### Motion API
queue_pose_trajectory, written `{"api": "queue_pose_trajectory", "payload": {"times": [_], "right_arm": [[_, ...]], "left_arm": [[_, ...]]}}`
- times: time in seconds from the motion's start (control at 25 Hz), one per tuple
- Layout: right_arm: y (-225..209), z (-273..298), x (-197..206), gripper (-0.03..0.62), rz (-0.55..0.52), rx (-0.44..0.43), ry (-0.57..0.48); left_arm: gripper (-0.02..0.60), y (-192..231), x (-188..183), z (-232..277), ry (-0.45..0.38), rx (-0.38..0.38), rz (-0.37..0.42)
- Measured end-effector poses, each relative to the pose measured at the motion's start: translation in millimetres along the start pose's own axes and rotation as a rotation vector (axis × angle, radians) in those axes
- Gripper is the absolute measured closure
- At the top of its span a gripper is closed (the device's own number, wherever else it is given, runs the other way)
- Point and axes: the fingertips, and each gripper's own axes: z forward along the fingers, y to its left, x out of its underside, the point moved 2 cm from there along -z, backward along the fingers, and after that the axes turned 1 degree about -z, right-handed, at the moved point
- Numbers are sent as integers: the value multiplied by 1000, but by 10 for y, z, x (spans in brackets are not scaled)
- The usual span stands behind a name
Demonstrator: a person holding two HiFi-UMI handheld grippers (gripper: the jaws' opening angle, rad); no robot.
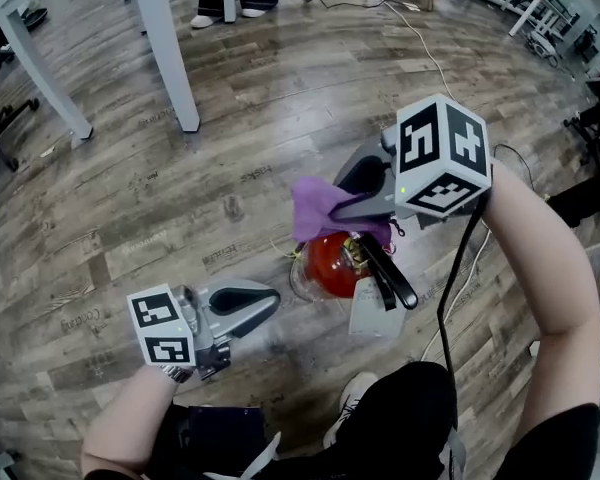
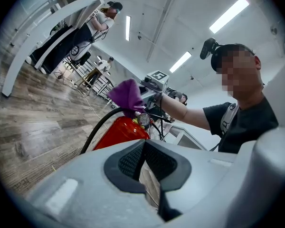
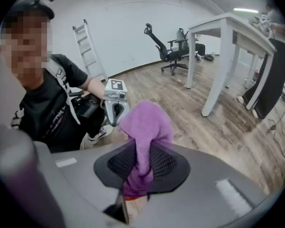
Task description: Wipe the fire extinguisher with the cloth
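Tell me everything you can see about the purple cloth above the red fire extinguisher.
The purple cloth is soft, fuzzy-looking fabric, bunched up rather than spread flat. The right gripper pinches it between its black padded jaws, and a rounded wad bulges out past them. It hangs right over the top of the red fire extinguisher; actual contact cannot be confirmed.

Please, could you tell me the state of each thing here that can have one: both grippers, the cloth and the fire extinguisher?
left gripper: fingers shut, nothing between them, away from the extinguisher.
right gripper: fingers shut on the cloth.
cloth: purple, bunched, held over the extinguisher's top, seems to touch it.
fire extinguisher: red, standing on the wooden floor, its top partly covered by the cloth.
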Motion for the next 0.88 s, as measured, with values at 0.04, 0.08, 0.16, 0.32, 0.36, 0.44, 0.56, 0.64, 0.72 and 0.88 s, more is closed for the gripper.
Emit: {"api": "queue_pose_trajectory", "payload": {"times": [0.04,0.08,0.16,0.32,0.36,0.44,0.56,0.64,0.72,0.88], "right_arm": [[-82,32,-14,523,26,2,-15],[-151,57,-21,523,46,6,-23],[-222,85,-22,523,77,5,-34],[-81,23,-3,525,64,-4,-48],[11,-18,12,525,48,-10,-49],[208,-137,36,525,7,-12,-50],[548,-340,69,525,-56,9,-61],[808,-447,117,525,-99,22,-35],[1044,-533,172,525,-127,37,-5],[1412,-667,318,525,-132,50,44]], "left_arm": [[580,-1,0,-5,-2,-1,0],[580,2,-3,-12,-5,-3,-2],[580,12,-9,-30,-9,-5,-5],[580,31,24,-46,-11,-7,-11],[580,37,24,-44,-14,-7,-12],[580,58,-10,-31,-21,-11,-8],[580,60,-17,4,-17,-9,-11],[580,54,3,19,-8,-6,-14],[580,65,8,34,-8,-7,-17],[580,77,11,69,-15,-7,-33]]}}
